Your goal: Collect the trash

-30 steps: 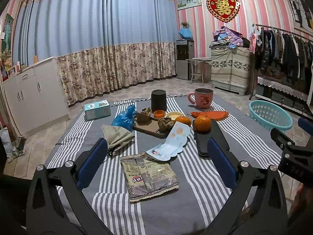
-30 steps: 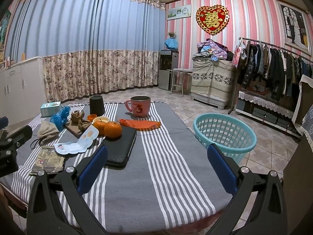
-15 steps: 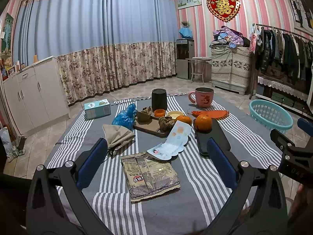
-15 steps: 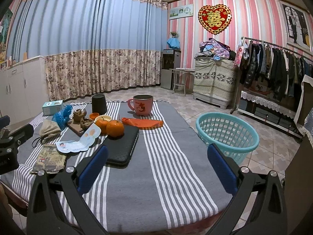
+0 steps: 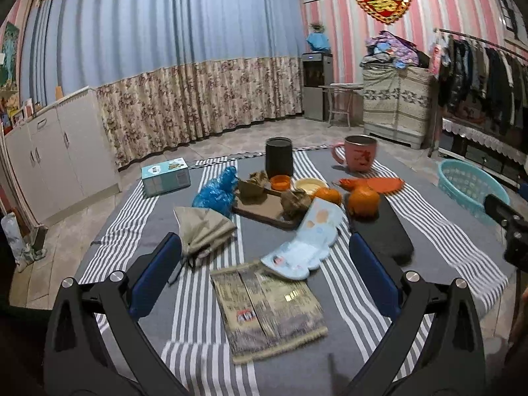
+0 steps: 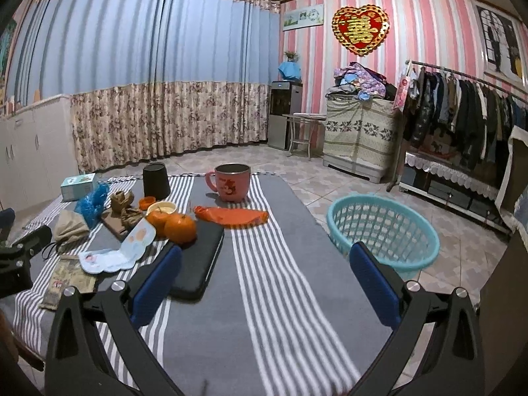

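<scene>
1. The left wrist view looks forward from low over the near edge of the striped table [image 5: 204, 300], facing the blue curtain [image 5: 165, 46], with a flat packet [image 5: 267, 310] close below the lens.
2. The right wrist view sits further right, facing the same way, over bare cloth and the teal basket [image 6: 382, 231] beside the table.
3. Both share the pink mug [image 5: 359, 157], the oranges [image 6: 180, 228] and the heart ornament [image 6: 359, 29] (each also catches the other gripper at its edge).
</scene>
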The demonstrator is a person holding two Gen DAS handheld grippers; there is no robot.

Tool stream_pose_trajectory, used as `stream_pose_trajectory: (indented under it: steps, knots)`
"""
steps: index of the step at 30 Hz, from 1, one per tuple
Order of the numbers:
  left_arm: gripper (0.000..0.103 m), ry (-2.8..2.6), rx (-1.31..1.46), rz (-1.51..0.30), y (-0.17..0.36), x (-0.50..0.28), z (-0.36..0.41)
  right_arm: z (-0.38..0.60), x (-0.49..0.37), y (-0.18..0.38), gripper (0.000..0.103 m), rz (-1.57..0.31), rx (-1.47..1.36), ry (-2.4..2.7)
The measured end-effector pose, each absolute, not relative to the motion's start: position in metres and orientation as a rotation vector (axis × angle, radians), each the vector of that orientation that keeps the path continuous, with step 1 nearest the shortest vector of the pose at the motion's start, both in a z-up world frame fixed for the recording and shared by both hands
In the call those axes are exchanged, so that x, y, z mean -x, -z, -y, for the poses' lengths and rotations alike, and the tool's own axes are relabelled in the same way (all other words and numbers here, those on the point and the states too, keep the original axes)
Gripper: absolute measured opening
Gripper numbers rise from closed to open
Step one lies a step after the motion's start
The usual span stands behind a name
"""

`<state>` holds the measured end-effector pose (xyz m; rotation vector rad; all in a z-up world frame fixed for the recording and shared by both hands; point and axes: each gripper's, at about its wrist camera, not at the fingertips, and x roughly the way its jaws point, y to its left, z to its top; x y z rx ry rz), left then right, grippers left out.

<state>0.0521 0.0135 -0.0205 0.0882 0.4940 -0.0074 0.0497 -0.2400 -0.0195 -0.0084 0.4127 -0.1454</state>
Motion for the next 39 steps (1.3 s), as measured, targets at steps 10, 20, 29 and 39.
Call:
stream_pose_trajectory:
  steps: [10,20,29,39]
  knots:
    - [0.098,0.028,-0.089,-0.551,0.021,-0.137,-0.007,0.252,-0.142,0.013,0.099,-0.509,0.022,0.078]
    - [0.078,0.071,-0.085,-0.731,0.064,-0.220,0.007,0.264,-0.190,0.052,0.099,-0.622,0.013,0.129]
    - [0.045,0.181,-0.051,-0.837,0.090,-0.247,0.011,0.261,-0.194,0.059,0.099,-0.667,0.027,0.101]
    - [0.025,0.234,-0.061,-0.757,0.059,-0.218,-0.002,0.209,-0.188,0.067,0.099,-0.689,0.108,0.005]
